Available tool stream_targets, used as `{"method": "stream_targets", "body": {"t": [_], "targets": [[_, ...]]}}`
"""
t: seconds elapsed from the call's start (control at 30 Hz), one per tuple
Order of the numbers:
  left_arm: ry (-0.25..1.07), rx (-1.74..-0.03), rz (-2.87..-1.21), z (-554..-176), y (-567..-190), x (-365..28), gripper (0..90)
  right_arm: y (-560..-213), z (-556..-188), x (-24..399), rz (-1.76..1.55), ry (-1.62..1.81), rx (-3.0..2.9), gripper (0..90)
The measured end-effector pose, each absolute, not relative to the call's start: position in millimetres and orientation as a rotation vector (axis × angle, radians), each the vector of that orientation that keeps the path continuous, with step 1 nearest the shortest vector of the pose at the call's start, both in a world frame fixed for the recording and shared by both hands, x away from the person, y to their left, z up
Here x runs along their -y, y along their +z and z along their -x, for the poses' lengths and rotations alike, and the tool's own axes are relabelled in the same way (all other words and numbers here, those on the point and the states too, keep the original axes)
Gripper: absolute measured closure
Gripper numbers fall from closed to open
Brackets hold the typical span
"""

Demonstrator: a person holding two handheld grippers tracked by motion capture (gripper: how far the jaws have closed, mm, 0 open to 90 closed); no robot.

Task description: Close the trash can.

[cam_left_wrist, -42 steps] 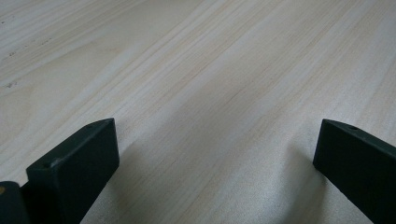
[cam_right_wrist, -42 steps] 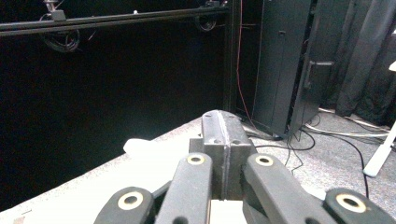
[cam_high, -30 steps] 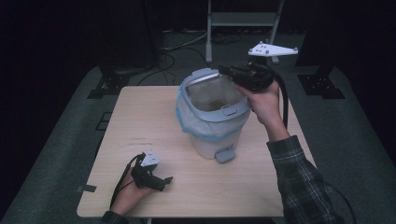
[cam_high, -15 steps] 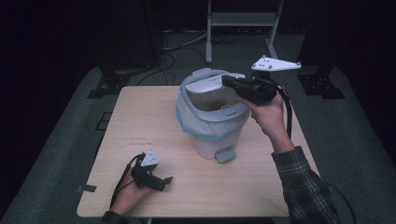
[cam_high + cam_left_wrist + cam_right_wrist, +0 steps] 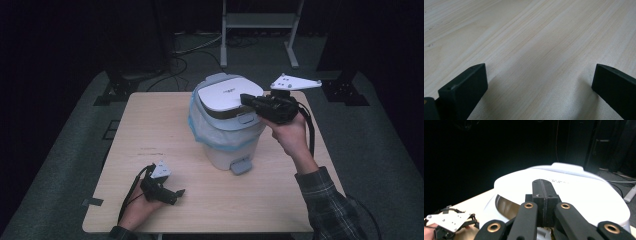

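Observation:
A white pedal bin (image 5: 226,147) lined with a blue bag (image 5: 199,124) stands on the middle of the wooden table (image 5: 155,125). Its white lid (image 5: 227,95) lies almost flat over the rim, with a narrow gap at the front edge (image 5: 505,207). My right gripper (image 5: 244,99) is shut with nothing between its pads, its tips (image 5: 543,187) lying on top of the lid (image 5: 586,195). My left gripper (image 5: 172,194) rests on the table near the front left, open and holding nothing. Between its jaws (image 5: 540,82) lies bare wood (image 5: 536,37).
The bin's grey foot pedal (image 5: 241,165) sticks out toward the front. A metal stand (image 5: 260,20) and cables (image 5: 192,47) sit on the floor behind the table. Dark stand feet (image 5: 117,90) flank the far corners.
The bin's lid has come down from standing raised to lying almost flat. My right gripper has sunk with it, staying shut. The left hand has kept still.

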State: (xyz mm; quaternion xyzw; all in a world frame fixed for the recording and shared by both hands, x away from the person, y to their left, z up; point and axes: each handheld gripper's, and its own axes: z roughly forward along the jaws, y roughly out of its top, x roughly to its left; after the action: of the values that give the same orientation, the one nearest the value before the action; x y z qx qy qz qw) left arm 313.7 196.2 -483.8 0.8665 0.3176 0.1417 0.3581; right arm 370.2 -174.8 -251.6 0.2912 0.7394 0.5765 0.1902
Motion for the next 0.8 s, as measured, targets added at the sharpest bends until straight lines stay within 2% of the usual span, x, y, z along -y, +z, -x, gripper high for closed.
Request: {"method": "stream_targets", "body": {"t": [0.8], "targets": [[0.365, -0.820, -2.236, -313.7, -483.8, -196.1, 0.0, -275.6, -366.1, 179.3, -0.829, 1.619, -2.122, 90.0]]}}
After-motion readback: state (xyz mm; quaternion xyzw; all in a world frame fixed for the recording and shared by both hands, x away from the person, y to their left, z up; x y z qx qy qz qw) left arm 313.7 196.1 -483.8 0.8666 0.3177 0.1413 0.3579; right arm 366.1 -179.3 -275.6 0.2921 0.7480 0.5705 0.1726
